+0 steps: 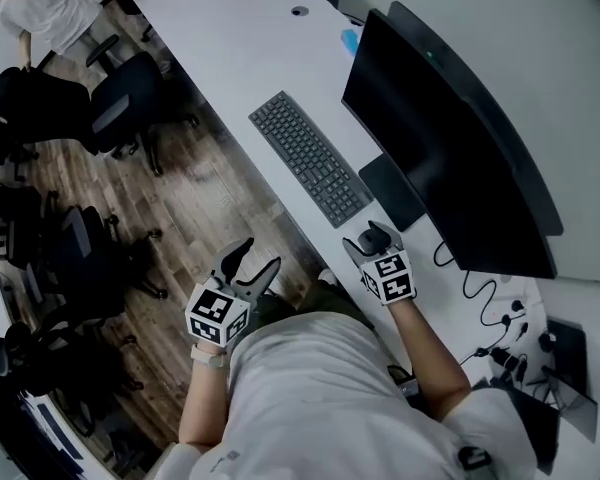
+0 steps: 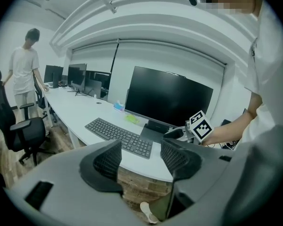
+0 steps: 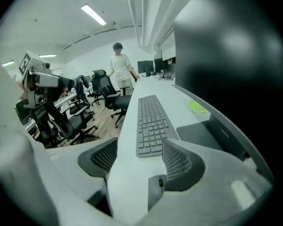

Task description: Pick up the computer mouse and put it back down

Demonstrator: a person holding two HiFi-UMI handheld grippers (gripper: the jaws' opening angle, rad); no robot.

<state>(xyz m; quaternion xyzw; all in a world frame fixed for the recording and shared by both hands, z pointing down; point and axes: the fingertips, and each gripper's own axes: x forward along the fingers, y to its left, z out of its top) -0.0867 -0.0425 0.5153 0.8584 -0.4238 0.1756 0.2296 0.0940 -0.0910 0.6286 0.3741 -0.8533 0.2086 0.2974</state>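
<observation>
Right hand-held gripper | jaws apart, computer mouse between | stand logo blurred

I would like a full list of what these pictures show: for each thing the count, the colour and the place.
floor: one, brown wood, left of the desk
desk: one, white, long
monitor: one, black, at the desk's rear
keyboard: one, grey, before the monitor
mouse: one, grey, on the desk between the right tool's jaws
note: one, yellow-green, by the monitor's foot
box: one, blue, beyond the monitor
cables: several, black, right of the monitor
chairs: several, black, on the floor
person: one, white shirt, far end
left tool: one, grey, open, empty, over the floor
right tool: one, grey, open, around the mouse
</observation>
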